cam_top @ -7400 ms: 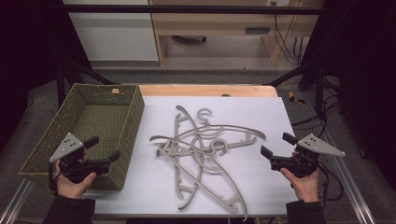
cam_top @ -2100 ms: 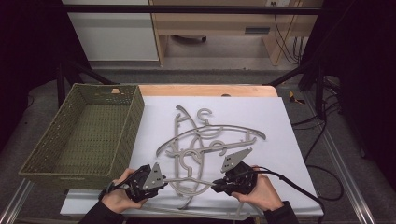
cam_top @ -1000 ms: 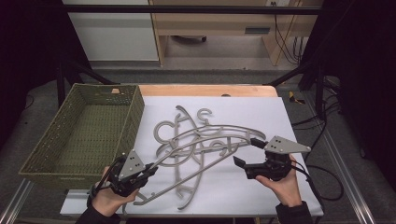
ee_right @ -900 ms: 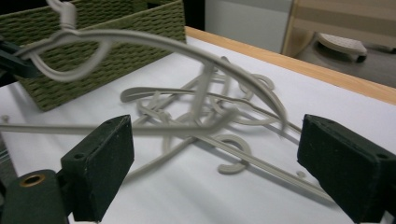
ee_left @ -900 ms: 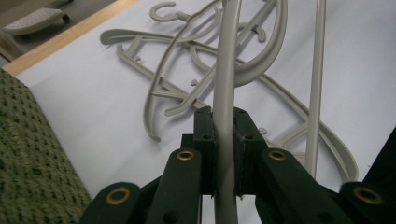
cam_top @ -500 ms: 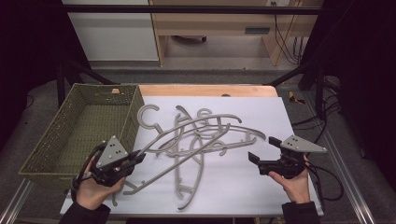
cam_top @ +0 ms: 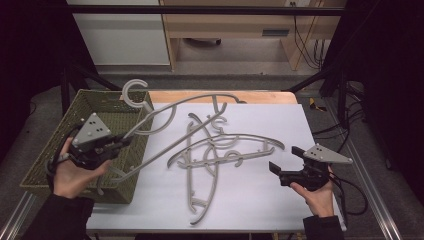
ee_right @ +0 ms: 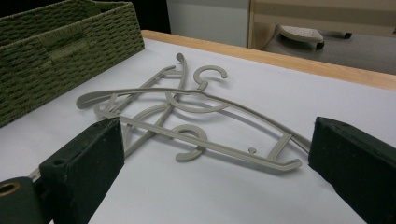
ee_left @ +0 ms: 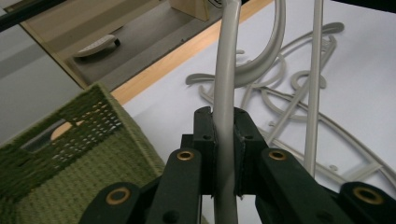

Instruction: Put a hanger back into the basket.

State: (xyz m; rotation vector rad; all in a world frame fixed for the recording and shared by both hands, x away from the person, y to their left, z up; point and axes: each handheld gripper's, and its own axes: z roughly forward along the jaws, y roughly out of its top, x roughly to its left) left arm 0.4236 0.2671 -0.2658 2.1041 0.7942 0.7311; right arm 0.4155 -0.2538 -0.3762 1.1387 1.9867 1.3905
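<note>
Over the green basket (cam_top: 52, 160) rim, a grey hanger (cam_top: 170, 117) is clamped in the left gripper (ee_left: 224, 135) fingers, its length slanting toward the tabletop (cam_top: 260, 200); the right gripper (cam_top: 287, 165) is held open beside the remaining hangers (cam_top: 220, 150).

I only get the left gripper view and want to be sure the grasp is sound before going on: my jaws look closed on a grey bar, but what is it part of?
Observer: It is a grey hanger, lifted off the table, held by the left gripper.
Operator: Where does the hanger's hook point?
Observer: Its hook rises above the far corner of the green basket.
Operator: What is the other gripper doing?
Observer: The right gripper is over the white sheet, jaws wide open and holding nothing, facing the hanger pile.
</note>
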